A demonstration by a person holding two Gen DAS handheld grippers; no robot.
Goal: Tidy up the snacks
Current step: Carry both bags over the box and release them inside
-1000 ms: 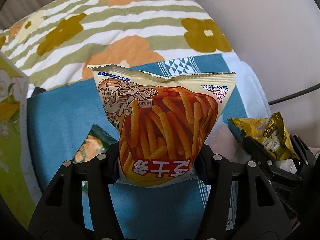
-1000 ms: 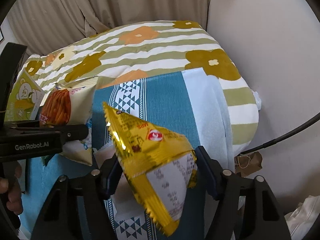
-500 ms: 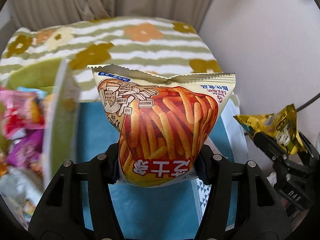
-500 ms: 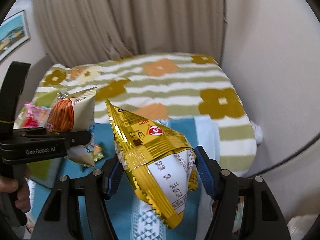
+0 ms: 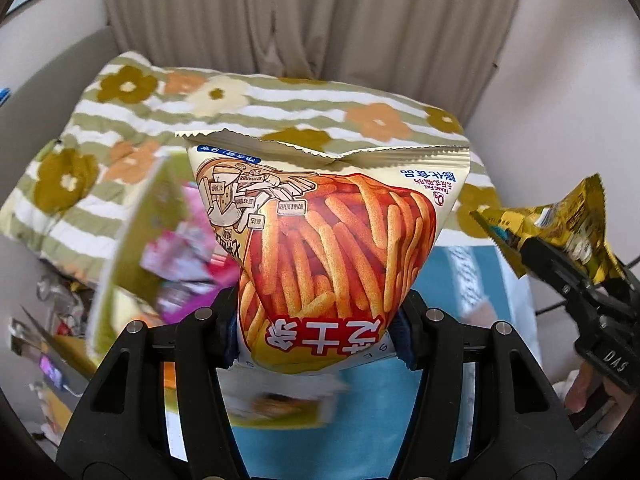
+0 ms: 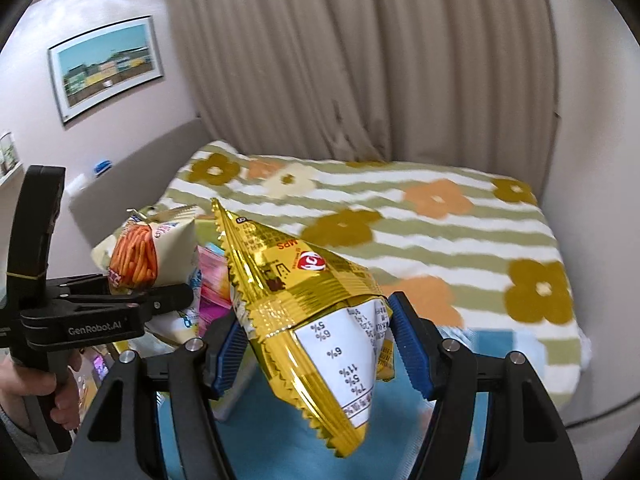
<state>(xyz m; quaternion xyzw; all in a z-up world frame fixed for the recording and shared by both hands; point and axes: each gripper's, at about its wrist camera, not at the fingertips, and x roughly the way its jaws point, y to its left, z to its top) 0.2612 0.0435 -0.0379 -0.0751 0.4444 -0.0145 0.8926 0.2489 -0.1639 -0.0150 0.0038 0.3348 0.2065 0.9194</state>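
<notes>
A cream and orange bag of fry-shaped sticks [image 5: 332, 248] stands upside down between the pads of my left gripper [image 5: 320, 328], which is shut on its lower end. My right gripper [image 6: 316, 344] is shut on a gold foil snack bag [image 6: 304, 292], pinched at its middle with one corner hanging down. Both bags are held in the air above the bed. In the right wrist view the left gripper [image 6: 160, 296] with the fry bag [image 6: 148, 252] is at the left. In the left wrist view the gold bag [image 5: 560, 220] is at the right edge.
Below lies a bed with a green-striped flower blanket [image 5: 280, 108] and a teal cloth [image 5: 360, 420]. At the left, blurred, a green box [image 5: 132, 240] holds pink snack packs [image 5: 188, 256]. Beige curtains [image 6: 360, 60] hang behind. A hand [image 6: 36, 392] grips the left tool.
Both grippers have risen with their bags and tilted up, so the curtain and wall now show. The green box with pink packs has slid into view at the left.
</notes>
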